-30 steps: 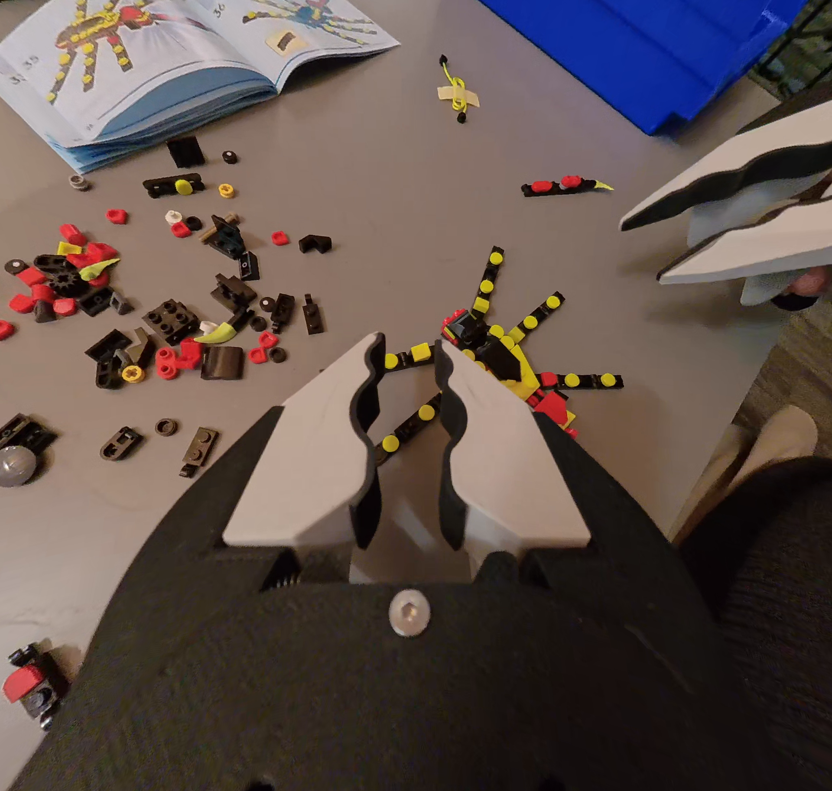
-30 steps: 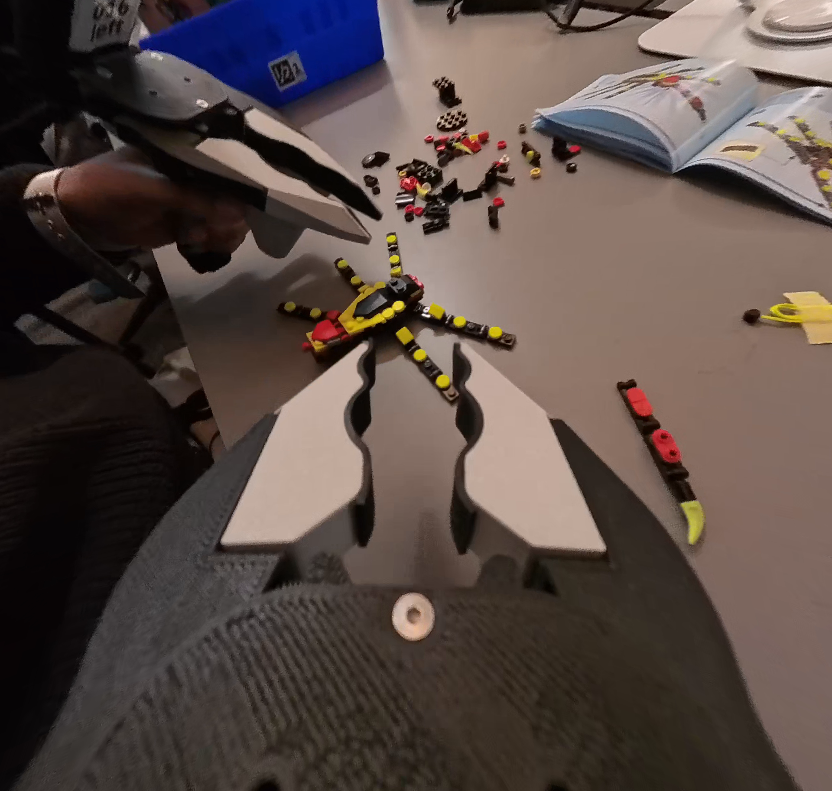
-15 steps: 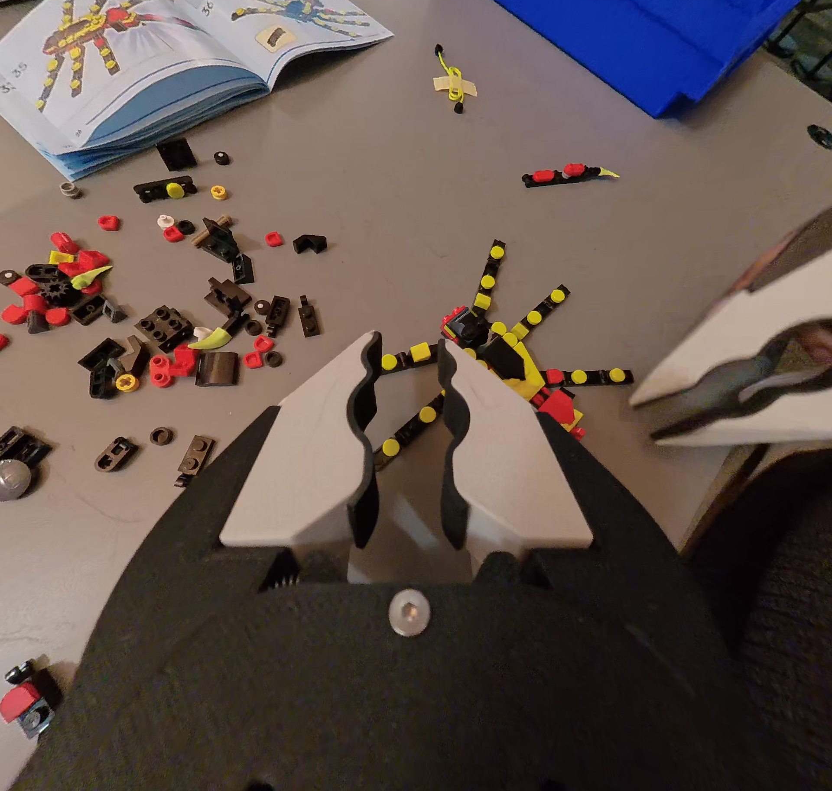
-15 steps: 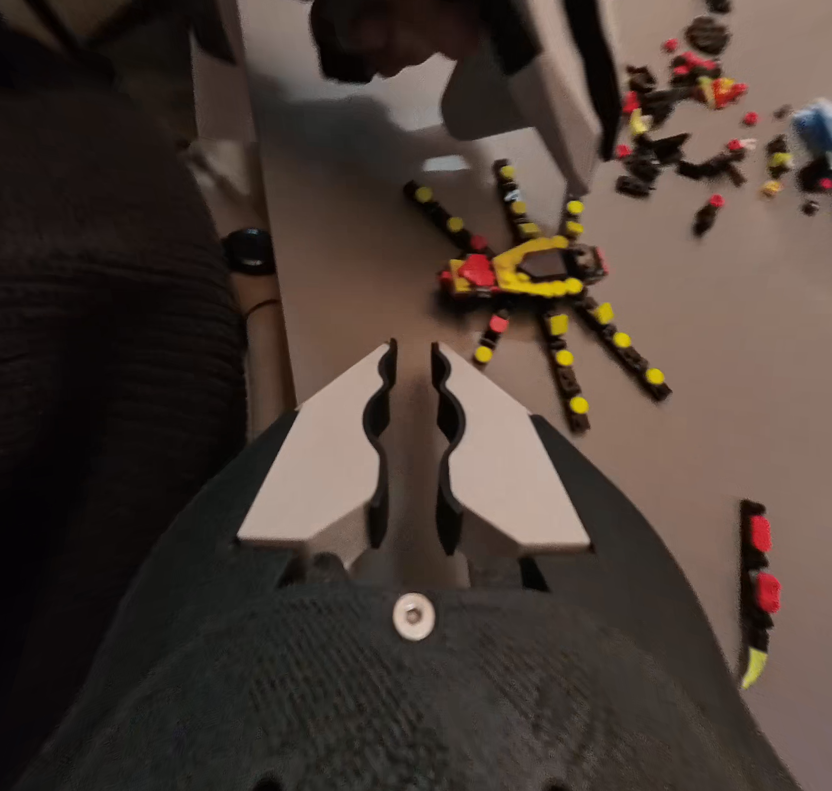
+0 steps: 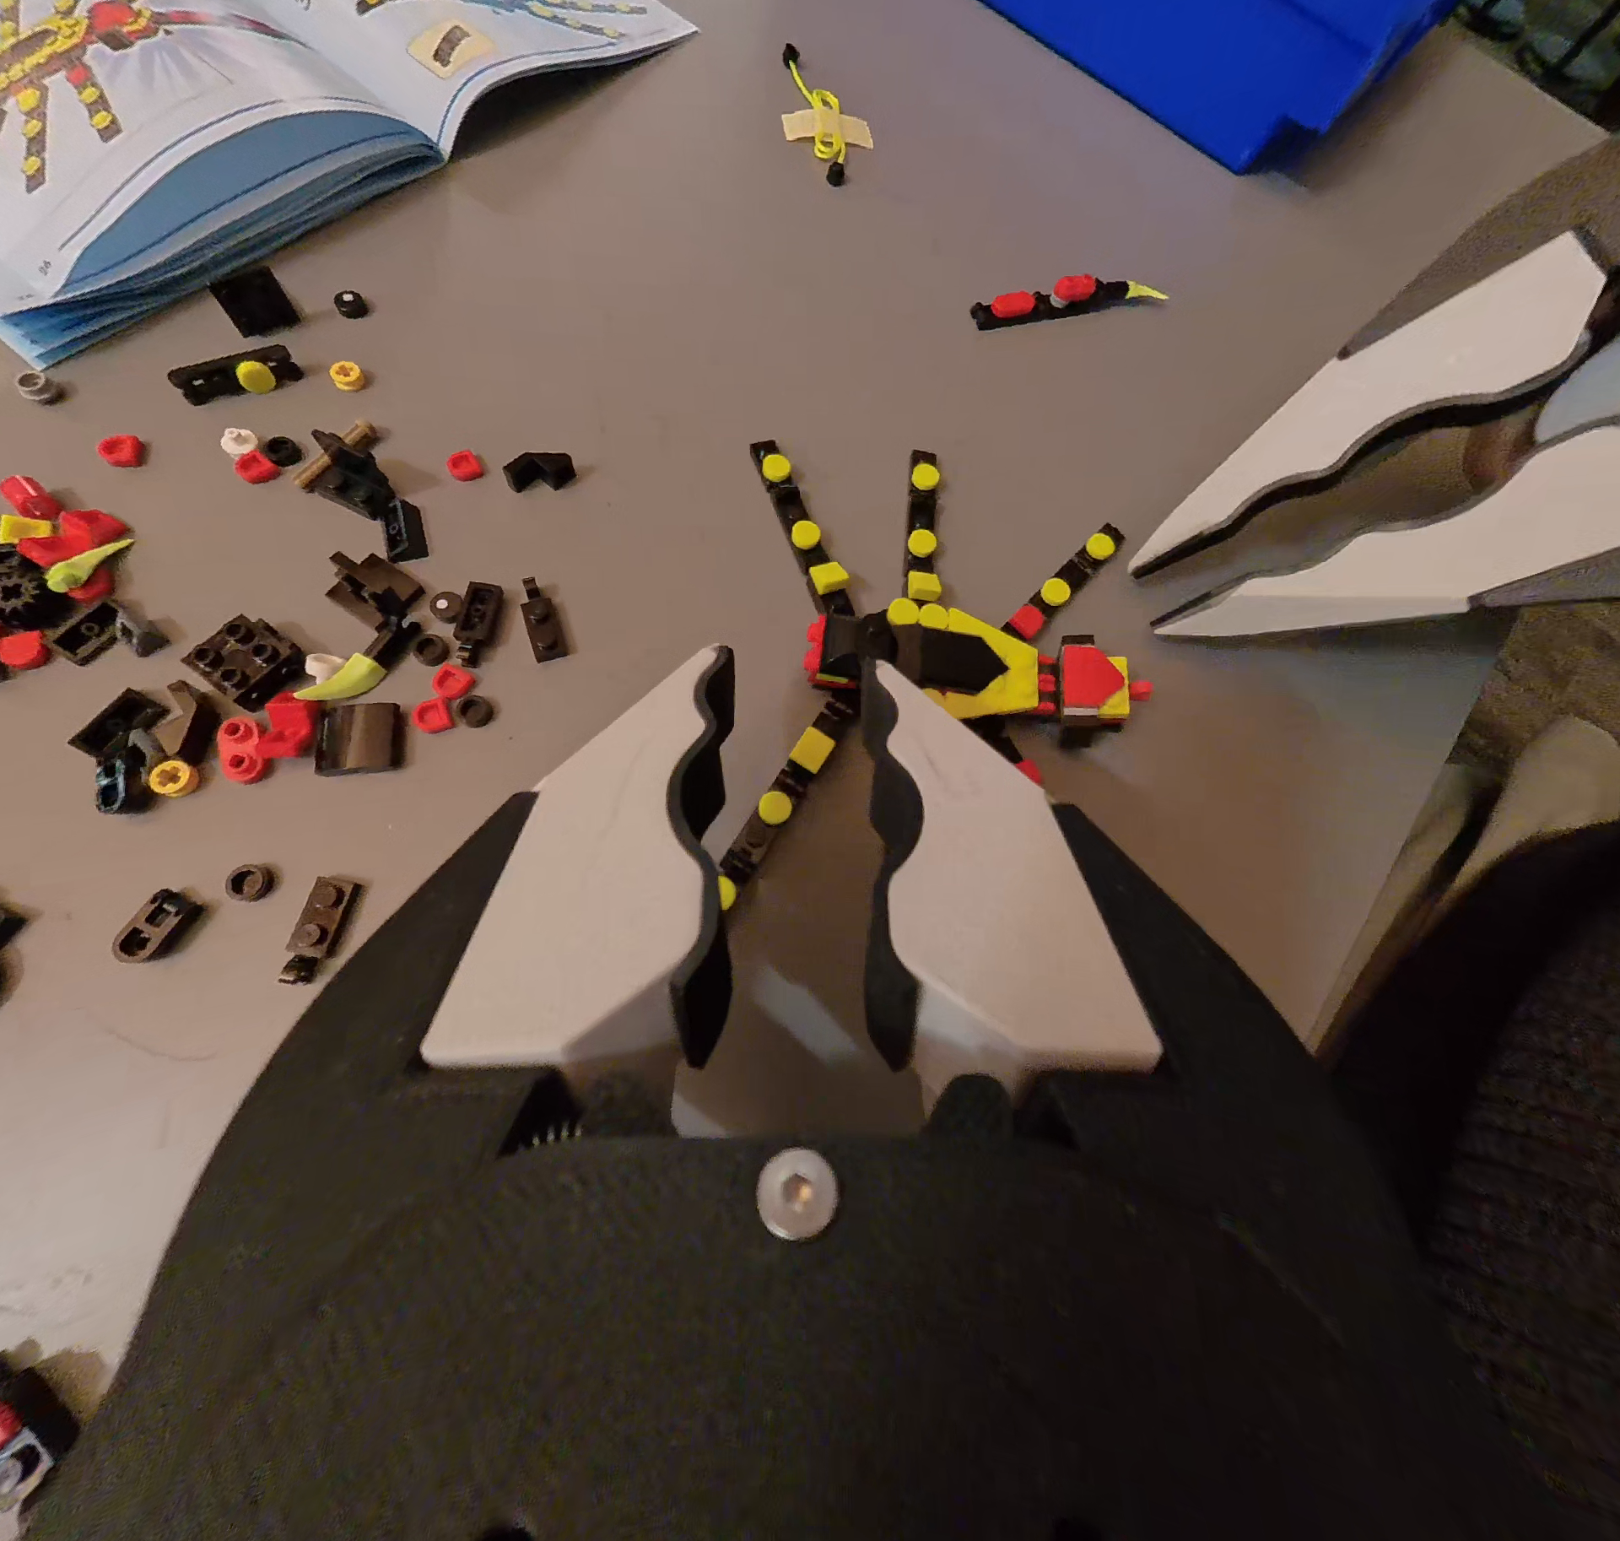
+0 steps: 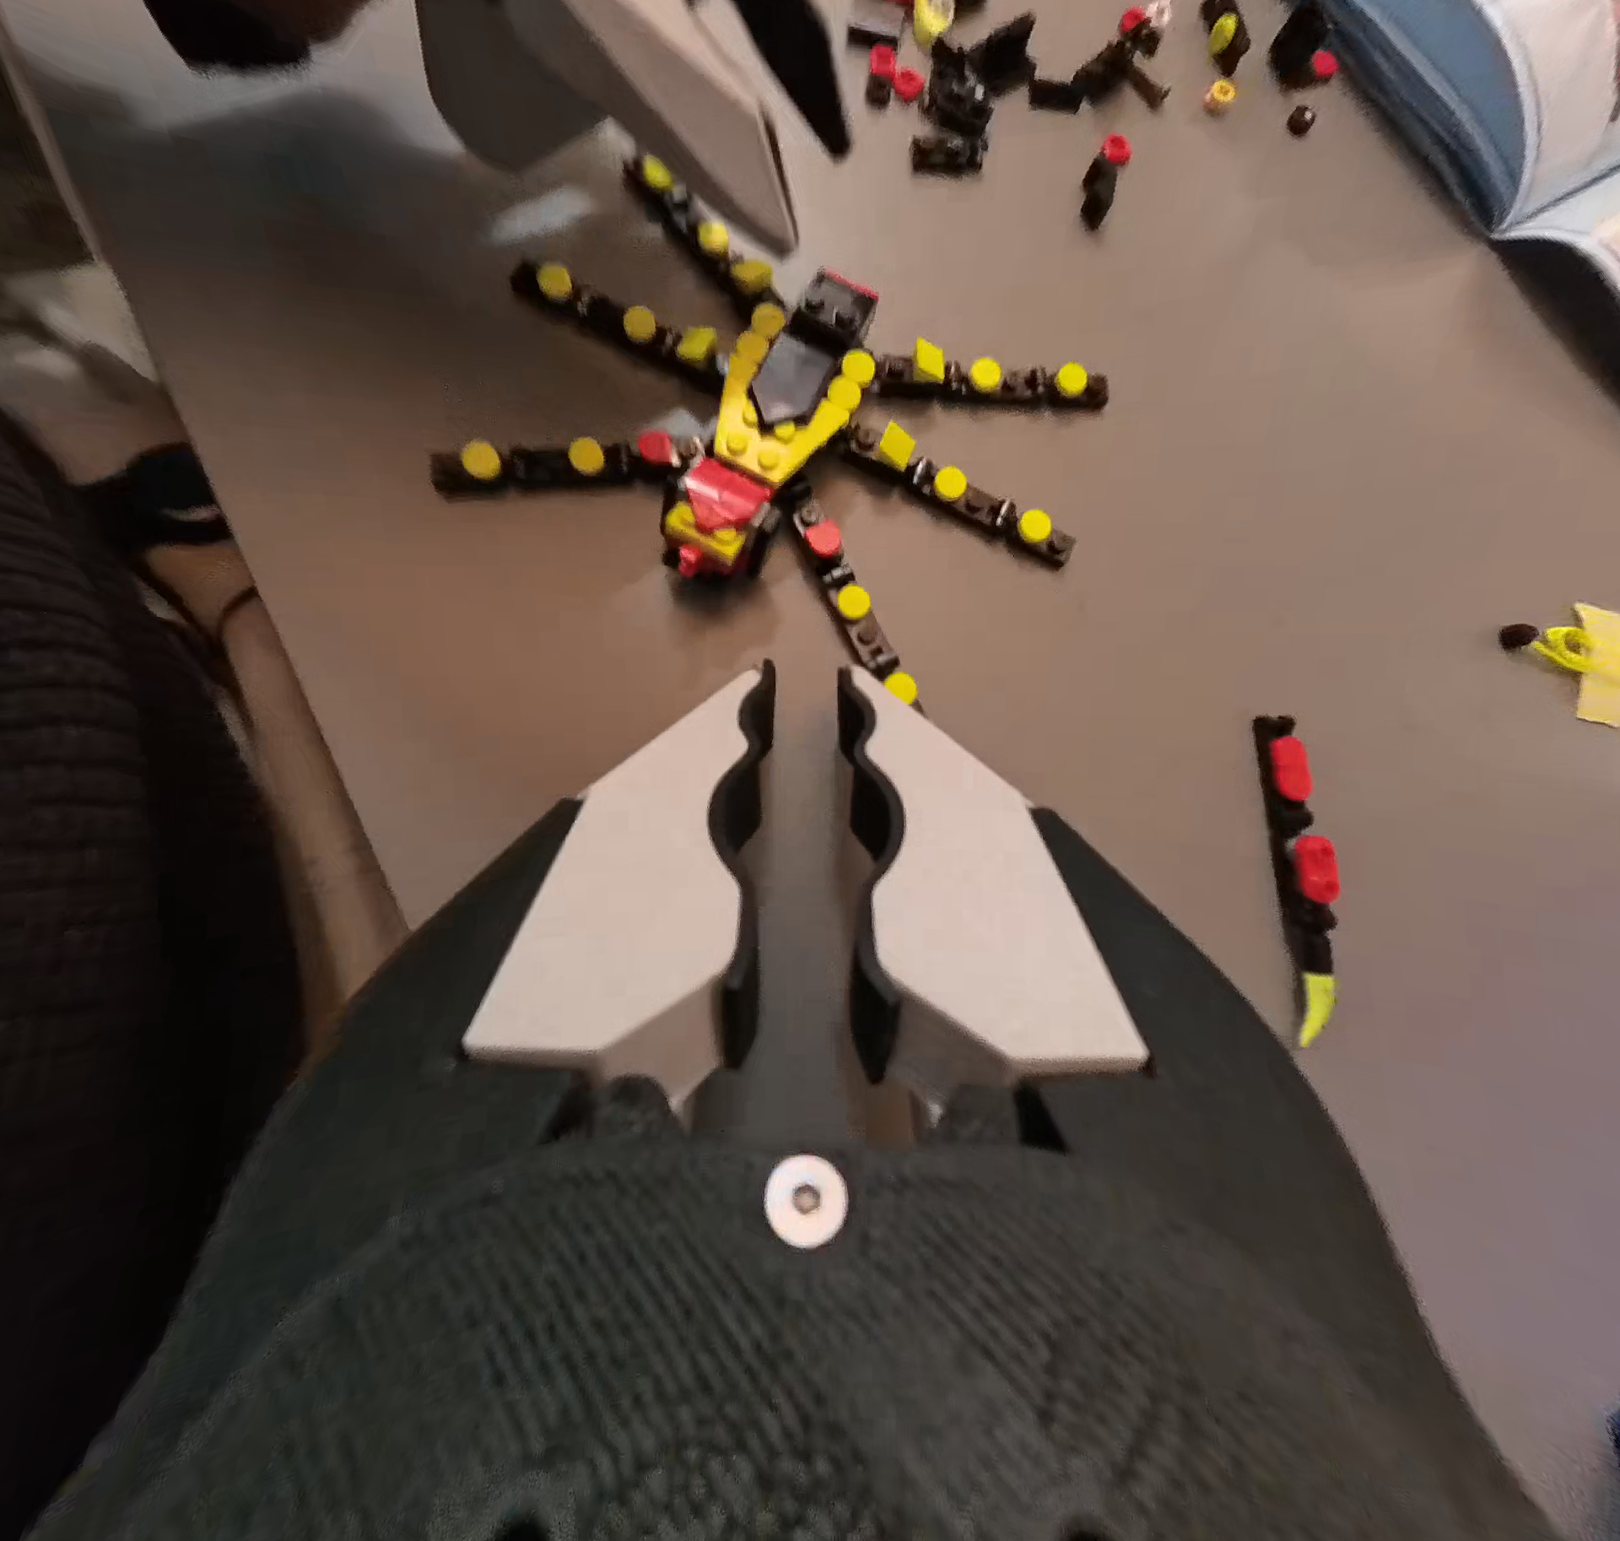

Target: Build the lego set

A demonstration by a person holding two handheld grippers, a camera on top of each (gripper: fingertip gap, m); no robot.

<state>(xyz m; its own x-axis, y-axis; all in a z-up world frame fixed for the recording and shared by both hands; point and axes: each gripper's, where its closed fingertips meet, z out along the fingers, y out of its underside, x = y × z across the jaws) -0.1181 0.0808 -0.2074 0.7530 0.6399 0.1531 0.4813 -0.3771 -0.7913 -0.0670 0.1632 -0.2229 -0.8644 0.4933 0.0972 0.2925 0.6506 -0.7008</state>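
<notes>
A yellow, black and red lego spider (image 5: 955, 657) with several black legs dotted yellow lies on the grey table near its edge. My left gripper (image 5: 799, 662) is open and empty, low over one leg, with its tips at the spider's head end. It shows at the top of the right wrist view (image 6: 811, 192). My right gripper (image 6: 805, 673) is empty with a narrow gap between its fingers, just short of the spider (image 6: 771, 412), its right tip by a leg's end. It also shows at the right of the left wrist view (image 5: 1144, 596). A separate black leg with red studs and a lime claw (image 5: 1052, 306) (image 6: 1297, 868) lies apart.
Loose black, red and yellow pieces (image 5: 263, 648) (image 6: 991, 52) are scattered left of the spider. An open instruction booklet (image 5: 263, 78) (image 6: 1446, 52) and a blue bin (image 5: 1227, 26) lie at the back. A lime string with tape (image 5: 824, 127) lies between them. The table edge and a person's dark clothing are close by. My hands' fingertips stand some 11 centimeters from each other.
My right gripper has swung down from above the table to the spider's tail side, and its jaws have narrowed. My left gripper has moved closer over the spider's leg.
</notes>
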